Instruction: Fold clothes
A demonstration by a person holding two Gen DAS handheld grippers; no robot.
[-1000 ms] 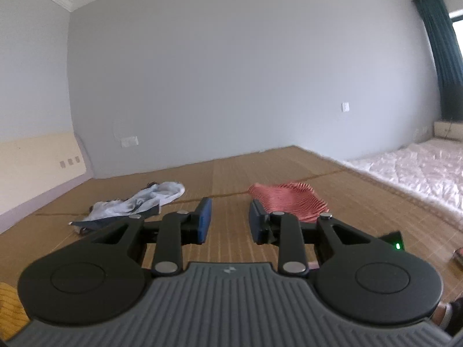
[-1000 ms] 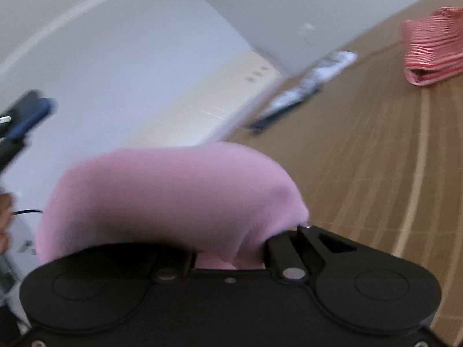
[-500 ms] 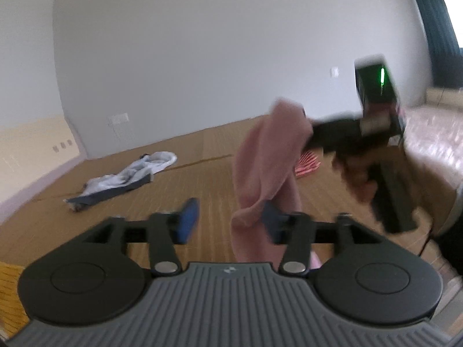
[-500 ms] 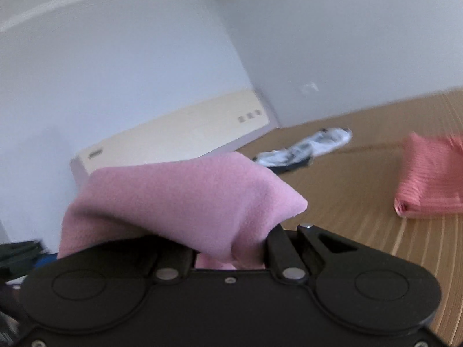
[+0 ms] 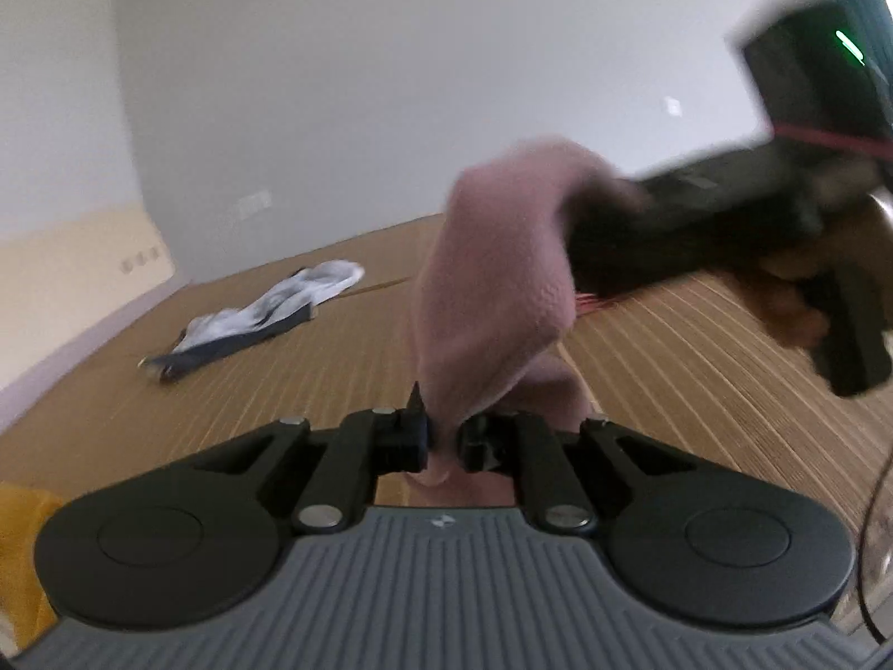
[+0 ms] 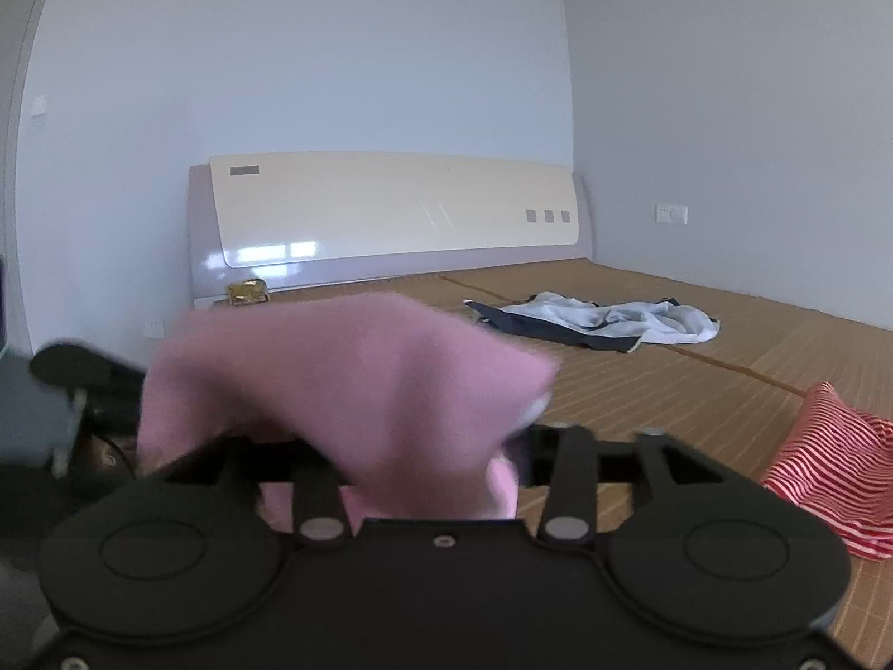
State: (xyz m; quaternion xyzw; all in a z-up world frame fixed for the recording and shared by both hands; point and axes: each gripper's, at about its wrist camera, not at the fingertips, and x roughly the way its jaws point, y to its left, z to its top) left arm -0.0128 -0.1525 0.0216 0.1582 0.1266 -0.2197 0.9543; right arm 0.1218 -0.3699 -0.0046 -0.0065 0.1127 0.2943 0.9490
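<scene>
A pink fleece garment (image 5: 491,290) hangs in the air between both grippers. My left gripper (image 5: 443,441) is shut on its lower part, and the cloth bulges out above and below the black fingers. A hand holds my right gripper (image 5: 580,223) at the upper right, blurred, with the garment's top draped over its tip. In the right wrist view the pink garment (image 6: 346,379) covers my right gripper (image 6: 430,446). Its finger arms stand spread apart and its fingertips are hidden.
A woven bamboo mat (image 6: 670,391) covers the bed. A crumpled white and navy garment (image 6: 603,324) lies near the headboard (image 6: 390,212). A folded red-striped garment (image 6: 831,463) lies at the right. A yellow cloth (image 5: 22,547) shows at the lower left.
The right gripper brought the pink garment in front of the left gripper. The left gripper closed on its hanging part. The right gripper's finger arms have spread and its view swung towards the headboard.
</scene>
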